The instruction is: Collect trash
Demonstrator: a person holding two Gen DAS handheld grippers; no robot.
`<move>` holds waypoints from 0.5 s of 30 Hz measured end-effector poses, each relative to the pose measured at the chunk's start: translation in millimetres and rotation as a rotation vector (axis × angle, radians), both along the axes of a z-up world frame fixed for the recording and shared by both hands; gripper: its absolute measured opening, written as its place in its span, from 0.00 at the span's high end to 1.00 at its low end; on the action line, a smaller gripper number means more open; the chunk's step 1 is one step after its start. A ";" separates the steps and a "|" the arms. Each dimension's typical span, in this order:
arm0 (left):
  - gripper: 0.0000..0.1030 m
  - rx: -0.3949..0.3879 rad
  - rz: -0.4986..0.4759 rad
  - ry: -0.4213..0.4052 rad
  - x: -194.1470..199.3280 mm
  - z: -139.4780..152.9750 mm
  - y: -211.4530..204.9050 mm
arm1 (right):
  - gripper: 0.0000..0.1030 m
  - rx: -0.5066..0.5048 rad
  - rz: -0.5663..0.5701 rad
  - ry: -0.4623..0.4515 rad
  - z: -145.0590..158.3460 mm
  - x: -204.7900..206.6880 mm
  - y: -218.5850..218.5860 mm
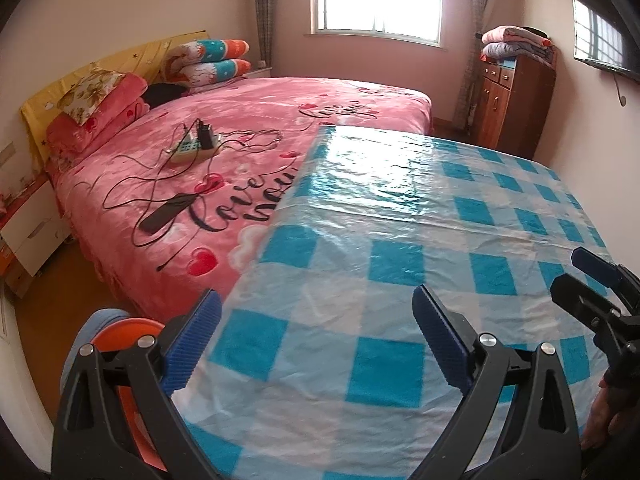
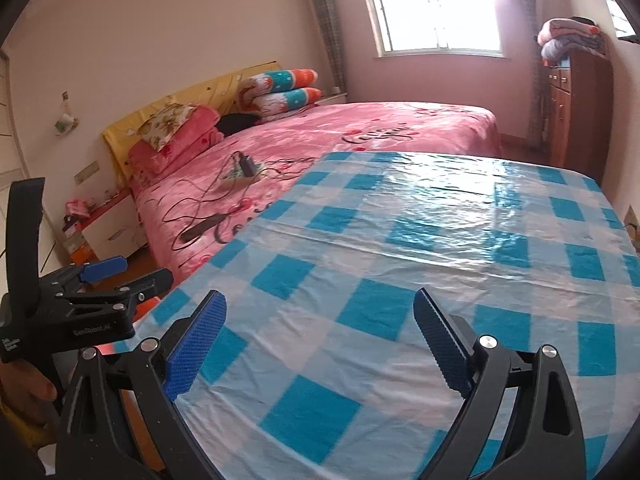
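No trash shows in either view. My left gripper (image 1: 316,320) is open and empty, held over the near left edge of a table with a blue-and-white checked cloth (image 1: 400,240). My right gripper (image 2: 320,320) is open and empty over the near part of the same table (image 2: 400,248). The right gripper shows at the right edge of the left wrist view (image 1: 576,272), and the left gripper shows at the left of the right wrist view (image 2: 132,270). An orange round object (image 1: 128,332) sits low beside the table, behind my left gripper's left finger.
A bed with a pink cover (image 1: 240,140) stands left of the table, with a power strip and cables (image 1: 196,146) and a dark flat device (image 1: 168,210) on it. Pillows (image 1: 212,60), a bedside cabinet (image 1: 36,224), a wooden dresser (image 1: 516,100) and a wall TV (image 1: 600,36) surround it.
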State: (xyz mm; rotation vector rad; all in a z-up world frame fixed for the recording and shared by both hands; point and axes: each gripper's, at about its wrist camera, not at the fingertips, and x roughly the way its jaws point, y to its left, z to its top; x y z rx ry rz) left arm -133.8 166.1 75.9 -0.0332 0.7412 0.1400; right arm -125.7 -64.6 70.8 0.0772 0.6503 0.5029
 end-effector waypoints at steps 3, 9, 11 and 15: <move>0.06 -0.005 -0.016 -0.005 6.9 1.2 -10.9 | 0.09 0.000 -0.028 -0.003 -2.2 2.4 -12.8; 0.06 -0.018 -0.057 -0.018 21.6 3.8 -37.2 | 0.09 -0.010 -0.084 -0.015 -3.8 8.1 -36.5; 0.06 -0.019 -0.070 -0.024 25.7 4.0 -46.0 | 0.09 -0.010 -0.108 -0.017 -3.6 9.8 -45.2; 0.06 -0.028 -0.095 -0.020 34.6 1.0 -62.8 | 0.09 -0.007 -0.154 -0.021 -3.5 12.9 -63.0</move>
